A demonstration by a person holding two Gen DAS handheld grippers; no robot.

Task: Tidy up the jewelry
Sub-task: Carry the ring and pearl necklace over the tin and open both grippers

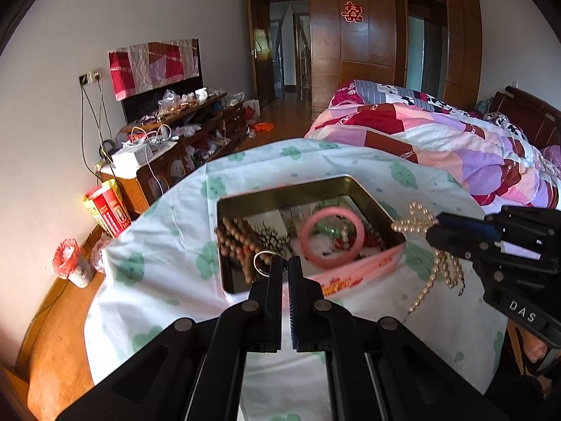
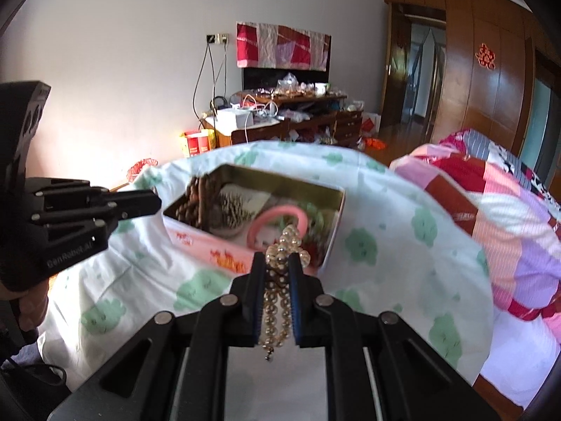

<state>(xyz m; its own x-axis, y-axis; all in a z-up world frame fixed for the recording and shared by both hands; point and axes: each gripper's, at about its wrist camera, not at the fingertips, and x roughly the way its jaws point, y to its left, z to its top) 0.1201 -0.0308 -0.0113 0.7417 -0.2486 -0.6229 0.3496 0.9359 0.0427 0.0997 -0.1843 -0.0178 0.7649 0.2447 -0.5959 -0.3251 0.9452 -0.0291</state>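
Logging positions, left to right across the cloth-covered table (image 1: pixel 168 270).

Left gripper (image 1: pixel 285 263): hovering at the near-left part of the tin, jaws nearly pressed together with a thin slit between them; a silver ring (image 1: pixel 263 261) is sitting at the left fingertip, and whether it is being pinched or only touching cannot be told. In the right wrist view this gripper (image 2: pixel 154 203) is reaching in from the left toward the tin's left corner.

Tin box (image 1: pixel 371 196): lying open on the white cloth with green prints, gold inside, pink outer wall with orange lettering.

Tin contents, left side: a bundle of brown wooden beads (image 1: pixel 235 242) is resting against the left wall; darker small beads are lying beside it.

Tin contents, middle: a pink bangle (image 1: pixel 333 240) is leaning tilted over green and red pieces, blurred.

Pearl necklace (image 1: pixel 420 219): being pinched mid-strand, one loop sticking out past the fingertips at the tin's right corner, the rest dangling down outside the tin.

Right gripper (image 2: pixel 282 261): clamping on the pearl necklace (image 2: pixel 280 301), strands running back between the fingers, clasp hanging at the bottom.

Quilt (image 1: pixel 438 140): lying bunched on the bed, behind and right of the table.
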